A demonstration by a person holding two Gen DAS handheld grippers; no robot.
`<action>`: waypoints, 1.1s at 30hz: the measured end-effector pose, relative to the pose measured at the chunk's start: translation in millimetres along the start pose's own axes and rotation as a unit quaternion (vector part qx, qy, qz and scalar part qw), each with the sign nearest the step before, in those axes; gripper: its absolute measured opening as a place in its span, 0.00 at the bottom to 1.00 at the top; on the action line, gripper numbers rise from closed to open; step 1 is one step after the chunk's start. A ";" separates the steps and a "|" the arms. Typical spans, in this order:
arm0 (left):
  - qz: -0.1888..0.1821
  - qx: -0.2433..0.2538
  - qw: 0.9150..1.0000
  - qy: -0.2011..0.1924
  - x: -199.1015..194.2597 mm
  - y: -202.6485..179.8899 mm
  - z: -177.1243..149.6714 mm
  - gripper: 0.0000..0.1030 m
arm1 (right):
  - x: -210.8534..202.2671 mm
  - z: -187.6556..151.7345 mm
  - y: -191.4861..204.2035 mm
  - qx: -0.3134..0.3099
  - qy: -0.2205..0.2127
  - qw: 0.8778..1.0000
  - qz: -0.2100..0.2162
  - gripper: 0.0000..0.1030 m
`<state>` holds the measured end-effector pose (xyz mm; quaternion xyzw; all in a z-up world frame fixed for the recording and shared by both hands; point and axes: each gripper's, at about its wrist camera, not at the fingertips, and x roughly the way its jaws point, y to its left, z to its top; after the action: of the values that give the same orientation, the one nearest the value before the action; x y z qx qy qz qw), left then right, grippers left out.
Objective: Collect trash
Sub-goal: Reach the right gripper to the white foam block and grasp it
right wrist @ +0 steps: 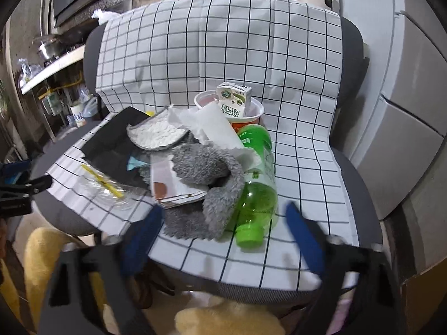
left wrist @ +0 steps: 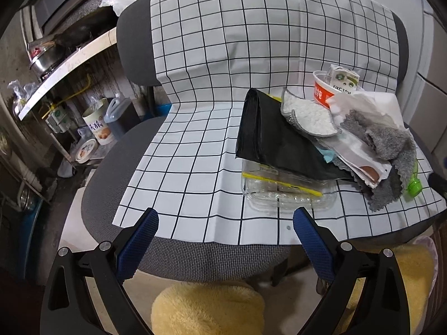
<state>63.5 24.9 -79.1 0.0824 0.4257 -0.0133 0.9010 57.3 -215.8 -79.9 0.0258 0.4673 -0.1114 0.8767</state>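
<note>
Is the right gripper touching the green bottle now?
Apart. In the right wrist view the right gripper is open, and checked cloth shows between each blue finger and the green bottle.

Chinese character "饨" on red cup [left wrist: 321,95], Korean lettering on milk carton [right wrist: 234,103]

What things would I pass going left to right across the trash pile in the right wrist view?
Clear plastic tray → black bag → grey fuzzy cloth → green bottle.

Checked cloth [left wrist: 212,64] drapes a grey chair [left wrist: 134,53]; perhaps a pot [left wrist: 46,58] behind.
</note>
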 end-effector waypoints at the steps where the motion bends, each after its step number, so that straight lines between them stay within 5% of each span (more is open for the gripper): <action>1: -0.004 -0.001 1.000 0.004 2.7 0.7 -0.2 0.93 | 7.3 1.4 -0.9 0.001 0.009 1.000 0.005 0.66; 8: -0.020 0.001 1.000 0.016 12.7 -2.7 -2.0 0.92 | 38.7 11.9 -4.6 0.011 0.026 0.999 0.021 0.42; 17: -0.015 0.003 1.000 0.009 10.2 -2.2 1.6 0.92 | 29.0 57.7 -8.1 0.016 -0.026 0.999 0.028 0.43; 20: -0.014 0.003 1.000 0.006 10.9 -3.2 5.2 0.92 | 44.4 76.5 -1.2 -0.013 -0.011 1.000 0.021 0.50; 27: -0.014 0.000 1.000 0.011 14.3 -2.8 7.7 0.93 | 88.8 90.7 19.2 -0.082 0.032 0.996 -0.012 0.47; 28: -0.015 0.001 1.000 0.010 13.4 -3.2 7.7 0.93 | 90.9 92.9 21.6 -0.093 0.028 0.995 -0.019 0.31; 33: -0.012 0.003 1.000 0.002 5.4 -4.2 6.0 0.93 | 42.5 103.9 10.7 -0.066 -0.064 0.996 0.001 0.31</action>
<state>71.2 20.1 -80.1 0.0795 0.4289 -0.0255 0.8995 167.1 -228.2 -57.2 -0.0386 0.4166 -0.0809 0.9047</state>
